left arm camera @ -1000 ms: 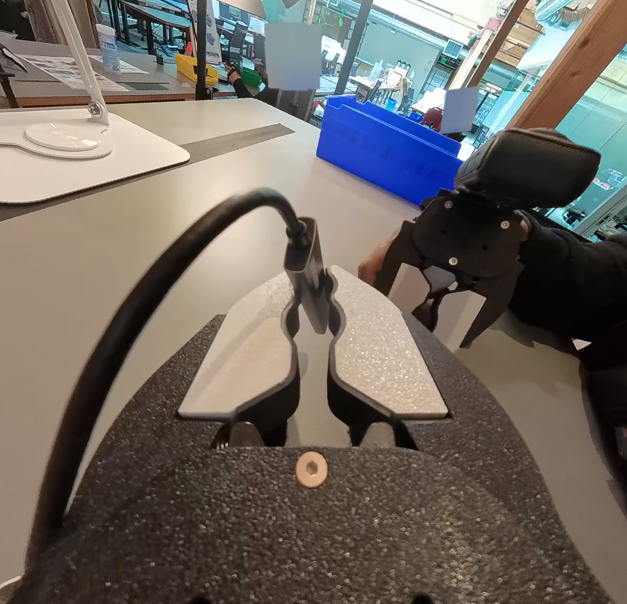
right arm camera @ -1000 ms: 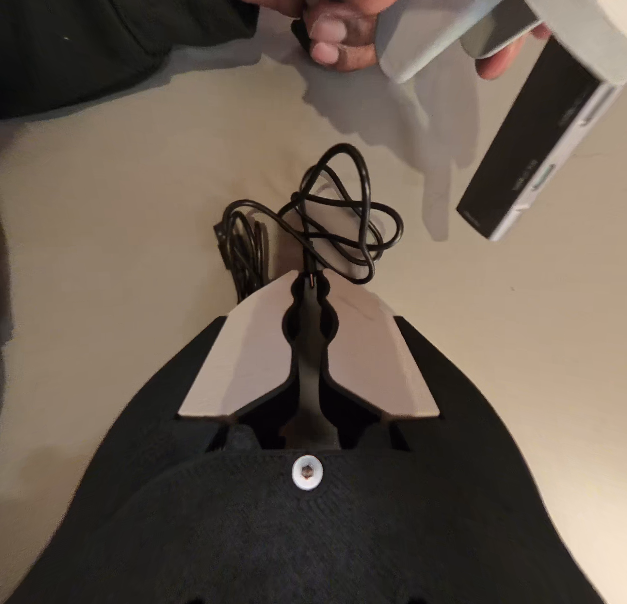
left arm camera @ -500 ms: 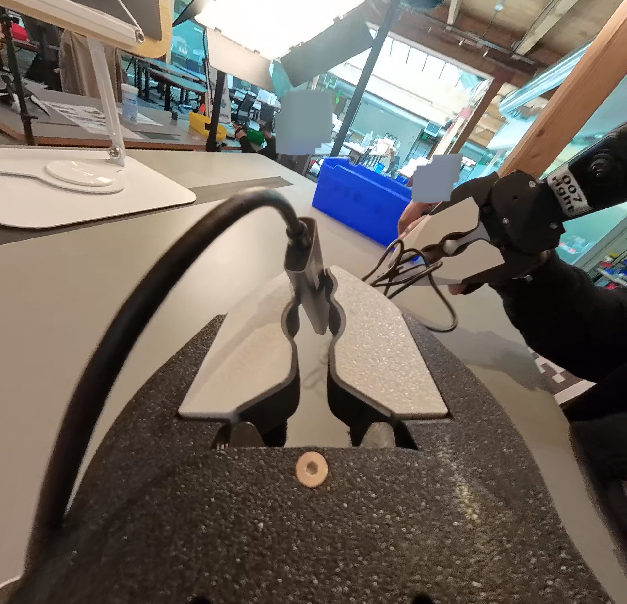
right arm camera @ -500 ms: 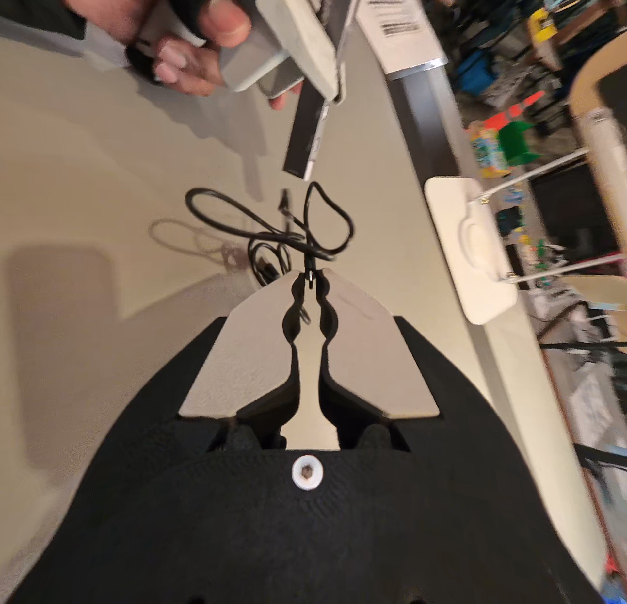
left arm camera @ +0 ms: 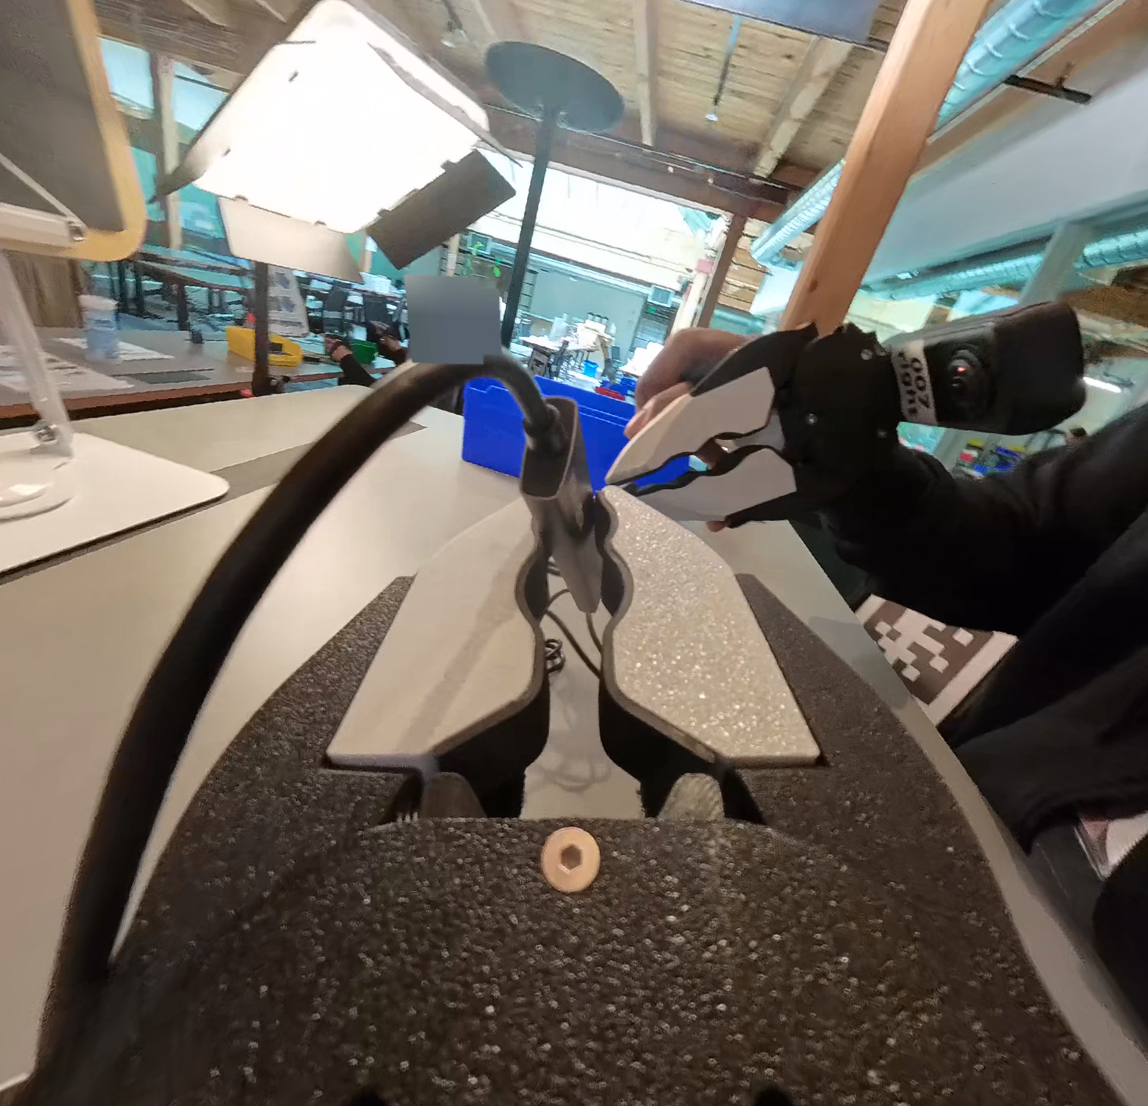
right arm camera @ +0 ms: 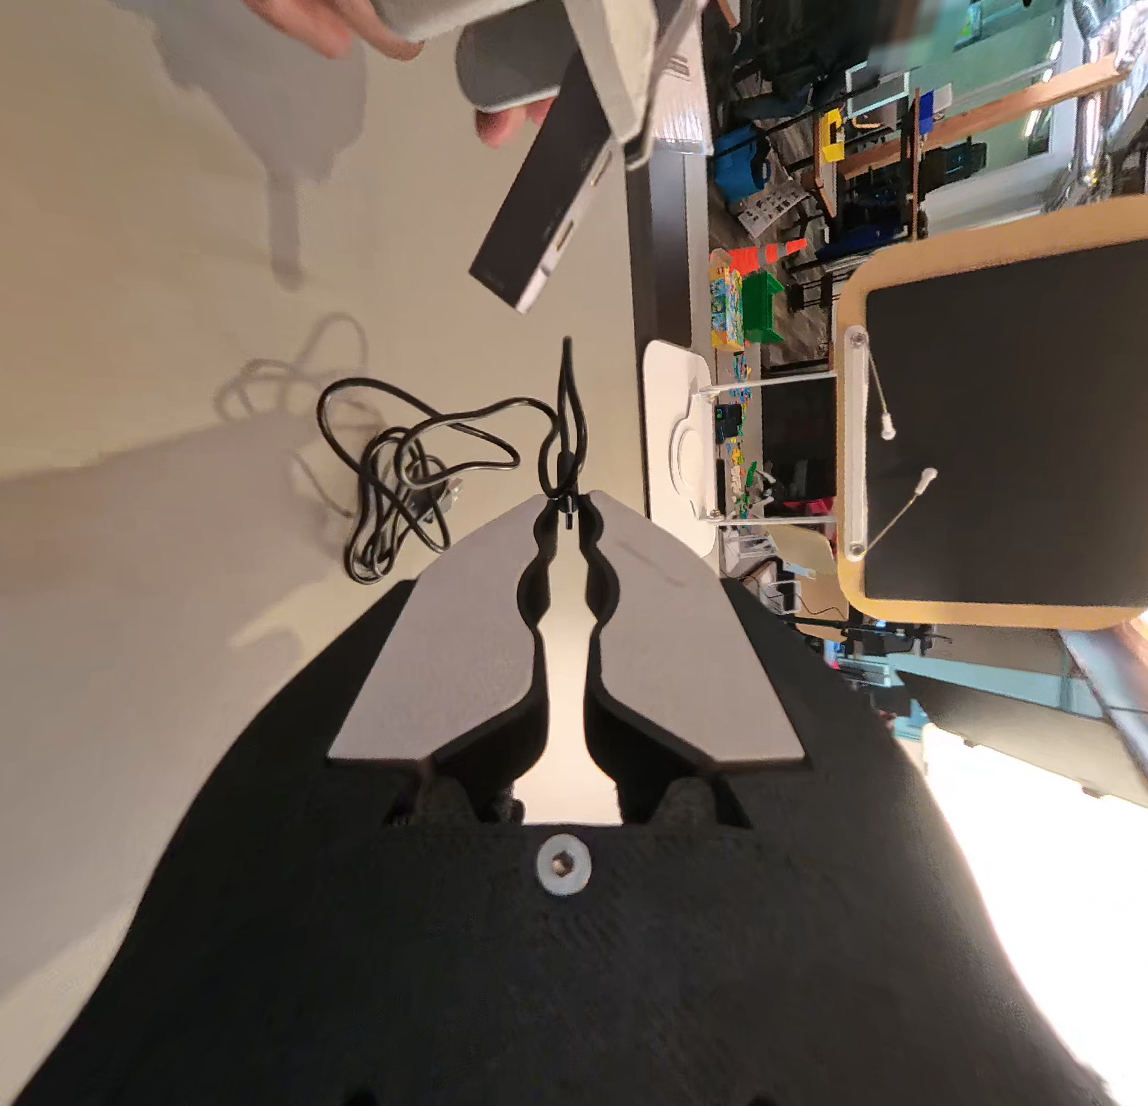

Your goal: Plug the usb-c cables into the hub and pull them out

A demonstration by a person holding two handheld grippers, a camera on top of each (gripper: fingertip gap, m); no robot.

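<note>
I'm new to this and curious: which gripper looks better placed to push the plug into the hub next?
Probably the right gripper: it pinches the thin cable's plug, aimed toward the hub, which the left gripper clamps.

A pale grey table [left arm camera: 155, 579] stands in an open workshop with a plank ceiling [left arm camera: 621, 38] and wooden beams [left arm camera: 870, 144], a bright panel lamp [left arm camera: 335, 119] on a black pole [left arm camera: 528, 231], a blue bin [left arm camera: 497, 430], and farther desks [left arm camera: 155, 374] behind.
</note>
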